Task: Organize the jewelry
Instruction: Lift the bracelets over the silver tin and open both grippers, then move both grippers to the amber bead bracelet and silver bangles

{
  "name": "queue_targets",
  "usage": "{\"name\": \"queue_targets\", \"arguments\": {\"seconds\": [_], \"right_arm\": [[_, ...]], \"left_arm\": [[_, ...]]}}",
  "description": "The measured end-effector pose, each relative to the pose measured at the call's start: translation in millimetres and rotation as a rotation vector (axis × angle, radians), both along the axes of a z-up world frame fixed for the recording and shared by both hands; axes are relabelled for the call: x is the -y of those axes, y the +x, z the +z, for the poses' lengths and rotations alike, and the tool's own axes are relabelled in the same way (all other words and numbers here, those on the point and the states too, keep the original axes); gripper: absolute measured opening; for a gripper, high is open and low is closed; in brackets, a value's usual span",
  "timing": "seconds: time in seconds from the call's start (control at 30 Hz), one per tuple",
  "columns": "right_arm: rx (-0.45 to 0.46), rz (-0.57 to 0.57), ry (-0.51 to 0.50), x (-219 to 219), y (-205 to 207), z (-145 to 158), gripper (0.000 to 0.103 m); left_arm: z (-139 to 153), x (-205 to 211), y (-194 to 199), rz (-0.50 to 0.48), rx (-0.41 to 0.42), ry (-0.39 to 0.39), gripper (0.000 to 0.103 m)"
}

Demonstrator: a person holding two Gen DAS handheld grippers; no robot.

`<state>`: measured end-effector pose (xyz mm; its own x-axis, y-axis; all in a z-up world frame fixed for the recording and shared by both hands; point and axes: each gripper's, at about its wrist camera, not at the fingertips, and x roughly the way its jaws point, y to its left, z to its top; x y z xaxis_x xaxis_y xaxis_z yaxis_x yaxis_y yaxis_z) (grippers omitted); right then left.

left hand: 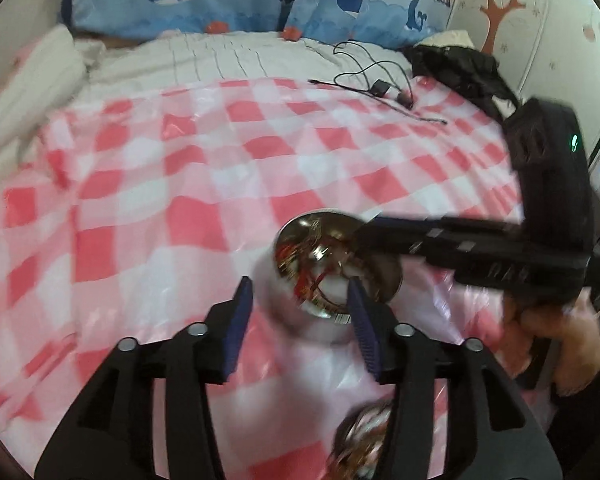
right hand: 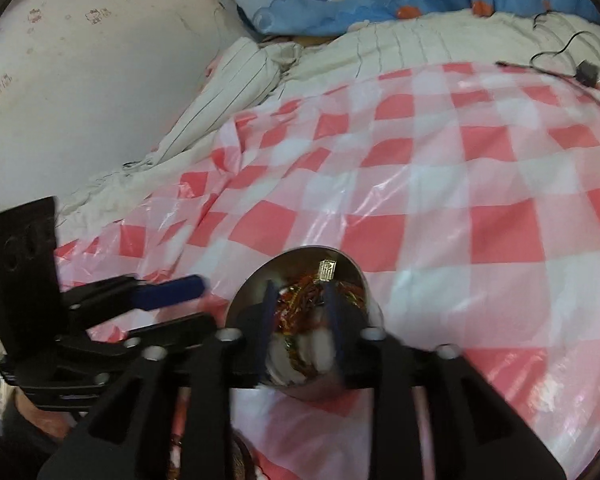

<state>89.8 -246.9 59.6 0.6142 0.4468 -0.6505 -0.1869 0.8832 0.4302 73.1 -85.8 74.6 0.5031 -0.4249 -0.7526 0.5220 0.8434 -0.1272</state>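
Left wrist view
Surface: a pink-and-white checked sheet [left hand: 204, 184] spread over a bed, with a black cable [left hand: 364, 76] and dark bag far off at the head end.
Task item: a steel bowl [left hand: 292, 316] stands on the sheet, holding a tangle of red and gold jewelry [left hand: 312, 276]; detail is lost to motion blur.
Left gripper [left hand: 300, 292]: jaws parted, nothing between the blue pads. Its right-hand pad sits over the bowl's mouth, the other outside the near wall, so the rim lies between them.
Right gripper [left hand: 364, 232]: enters from the right edge, tips over the far rim; jaw state not readable from this side.
Second vessel: a blurred shiny object [left hand: 364, 440] shows at the bottom edge; contents uncertain.

Right wrist view
Task item: the same steel bowl [right hand: 256, 280] lies directly ahead and below; jewelry [right hand: 304, 284] heaped inside.
Right gripper [right hand: 300, 292]: jaws partly apart, both pads dipped inside the rim either side of the heap; whether they press on any piece cannot be told.
Left gripper [right hand: 180, 304]: left of the bowl, one blue pad clear of the wall.

Judgement
Nearer hand: the right, already within the bowl; picking a piece looks like its job, steadying the rim the left's.
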Motion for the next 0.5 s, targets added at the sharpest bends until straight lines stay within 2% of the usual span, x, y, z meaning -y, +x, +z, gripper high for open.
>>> {"name": "queue_targets", "arguments": {"seconds": [0.17,0.23,0.33,0.43,0.5], "right_arm": [[0.053,-0.022,-0.022,8.5,-51.3,12.5,0.042],[0.043,-0.030,-0.008,11.6,-63.7,7.6,0.042],[0.009,-0.036,0.020,11.7,-67.4,-3.0,0.042],[0.021,-0.020,0.010,4.6,-64.5,-2.4,0.043],[0.025,-0.011,-0.001,0.1,-66.2,-2.6,0.047]], "left_arm": [[-3.9,-11.4,-36.7,0.047,0.058,0.122,0.052],[-5.8,-16.2,-47.0,0.061,0.064,0.131,0.053],[-10.6,-14.1,-54.3,0.068,0.080,0.167,0.054],[-7.8,-8.8,-59.2,0.050,0.115,0.189,0.056],[-4.7,-7.5,-63.2,0.048,0.149,0.210,0.058]]}}
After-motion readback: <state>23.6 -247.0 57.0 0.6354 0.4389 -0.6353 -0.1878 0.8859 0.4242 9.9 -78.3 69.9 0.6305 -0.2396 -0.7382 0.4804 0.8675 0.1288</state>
